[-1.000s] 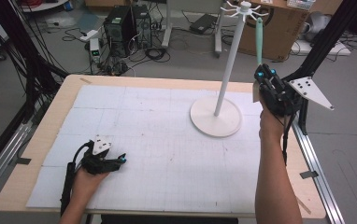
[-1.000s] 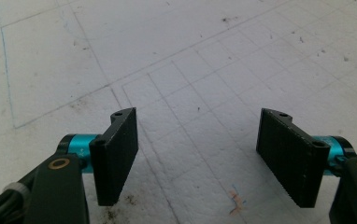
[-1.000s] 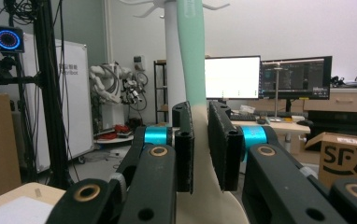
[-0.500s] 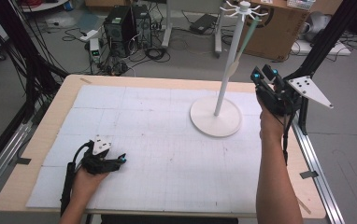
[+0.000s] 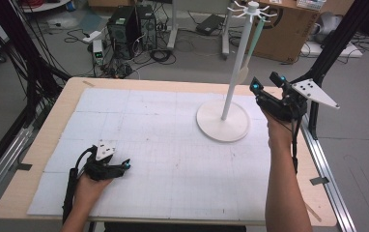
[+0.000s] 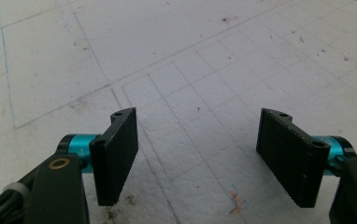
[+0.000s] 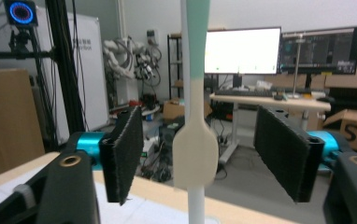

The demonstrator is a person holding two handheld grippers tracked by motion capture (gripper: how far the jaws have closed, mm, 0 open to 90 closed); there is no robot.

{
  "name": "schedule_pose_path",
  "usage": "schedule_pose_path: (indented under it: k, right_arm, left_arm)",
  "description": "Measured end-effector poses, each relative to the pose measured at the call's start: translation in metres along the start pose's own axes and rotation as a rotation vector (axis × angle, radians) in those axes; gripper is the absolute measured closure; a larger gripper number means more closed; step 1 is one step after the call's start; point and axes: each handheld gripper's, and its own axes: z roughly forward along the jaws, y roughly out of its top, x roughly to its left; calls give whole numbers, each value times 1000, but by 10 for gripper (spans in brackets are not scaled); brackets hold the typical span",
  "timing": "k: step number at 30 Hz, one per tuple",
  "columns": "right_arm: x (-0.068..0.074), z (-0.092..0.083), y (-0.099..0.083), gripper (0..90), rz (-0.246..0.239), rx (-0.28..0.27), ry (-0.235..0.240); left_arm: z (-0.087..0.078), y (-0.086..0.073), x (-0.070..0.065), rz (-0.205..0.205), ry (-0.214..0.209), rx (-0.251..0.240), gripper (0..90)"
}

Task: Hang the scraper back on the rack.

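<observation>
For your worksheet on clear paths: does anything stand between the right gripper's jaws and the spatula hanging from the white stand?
Nothing visible does. The cream-and-green spatula hangs from the white pole stand, between the right gripper's jaws, which have just been opening; neither pad touches it.

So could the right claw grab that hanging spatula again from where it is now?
Probably yes. The right claw has just been opening, and the spatula hangs between its pads without touching either. Nothing is in the way; closing should catch it.
</observation>
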Motion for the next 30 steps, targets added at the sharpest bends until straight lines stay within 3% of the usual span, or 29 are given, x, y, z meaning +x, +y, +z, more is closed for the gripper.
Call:
schedule_pose_path:
  k: [7,19,30]
  right_arm:
    - [-2,-14,-19,287,1,9,-5]
    - [2,-54,-73,214,-9,42,-9]
    - [6,-82,-114,205,32,88,-12]
  left_arm:
    - [0,0,0,0,0,-3,298]
    - [0,0,-1,3,1,-2,292]
    - [0,0,-1,4,0,-3,293]
